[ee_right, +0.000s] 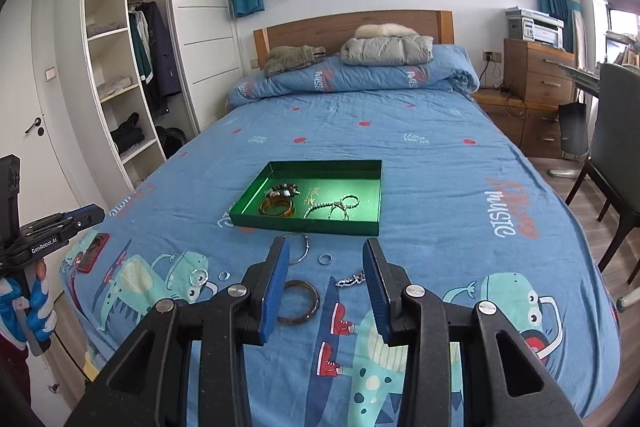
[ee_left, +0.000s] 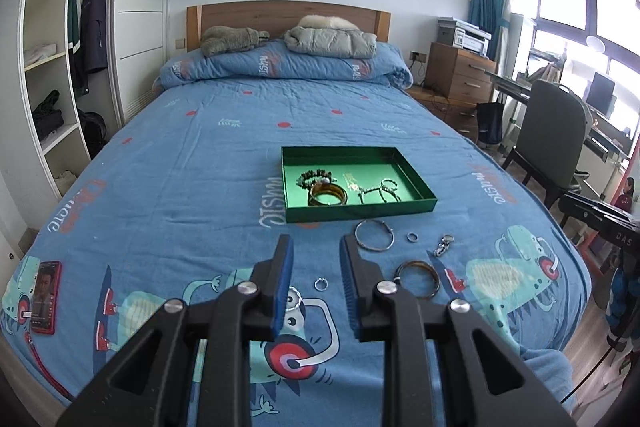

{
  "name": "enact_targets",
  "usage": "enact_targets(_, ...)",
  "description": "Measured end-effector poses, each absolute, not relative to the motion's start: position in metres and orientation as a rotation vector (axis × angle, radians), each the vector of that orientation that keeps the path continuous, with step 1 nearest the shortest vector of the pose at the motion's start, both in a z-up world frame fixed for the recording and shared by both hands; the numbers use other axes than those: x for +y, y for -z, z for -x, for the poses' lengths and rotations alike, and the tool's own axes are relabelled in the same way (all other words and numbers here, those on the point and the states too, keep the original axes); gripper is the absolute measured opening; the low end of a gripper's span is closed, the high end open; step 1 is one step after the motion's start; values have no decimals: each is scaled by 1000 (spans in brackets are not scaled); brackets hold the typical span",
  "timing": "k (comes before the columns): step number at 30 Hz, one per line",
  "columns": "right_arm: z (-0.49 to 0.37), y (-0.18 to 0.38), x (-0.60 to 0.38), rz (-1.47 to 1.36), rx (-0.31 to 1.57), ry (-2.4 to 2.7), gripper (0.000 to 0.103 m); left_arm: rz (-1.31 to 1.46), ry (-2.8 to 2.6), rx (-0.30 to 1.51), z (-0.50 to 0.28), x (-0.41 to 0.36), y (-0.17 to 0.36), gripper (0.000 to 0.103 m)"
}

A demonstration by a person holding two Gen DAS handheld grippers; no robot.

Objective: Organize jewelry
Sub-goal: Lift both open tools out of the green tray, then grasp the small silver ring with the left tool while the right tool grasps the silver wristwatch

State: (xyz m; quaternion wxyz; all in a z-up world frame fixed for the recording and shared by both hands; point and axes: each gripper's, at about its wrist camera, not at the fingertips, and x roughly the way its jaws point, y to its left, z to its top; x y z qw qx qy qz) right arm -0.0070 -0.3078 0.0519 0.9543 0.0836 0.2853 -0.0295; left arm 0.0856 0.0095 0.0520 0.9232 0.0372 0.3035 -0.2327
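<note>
Above bed [ee_left: 160,155] w/ loose jewelry, both grippers angle down toward green tray [ee_left: 360,213], jaws parted, empty.

My green tray [ee_left: 362,211] lies flat, bracelets inside; just in front lie a silver bangle [ee_left: 375,235], rings and a brown bangle [ee_left: 418,278].

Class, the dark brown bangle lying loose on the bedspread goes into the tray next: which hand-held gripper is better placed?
Probably the right hand-held gripper: its open jaws hover nearly over the brown bangle; it lies off to the left hand-held gripper's side.
</note>
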Motion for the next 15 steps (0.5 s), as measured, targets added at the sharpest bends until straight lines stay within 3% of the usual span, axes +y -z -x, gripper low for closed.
enact_targets(15, -58, 45, -338, -268, 738, 82, 37, -142, 638, 795, -141, -45, 62, 23)
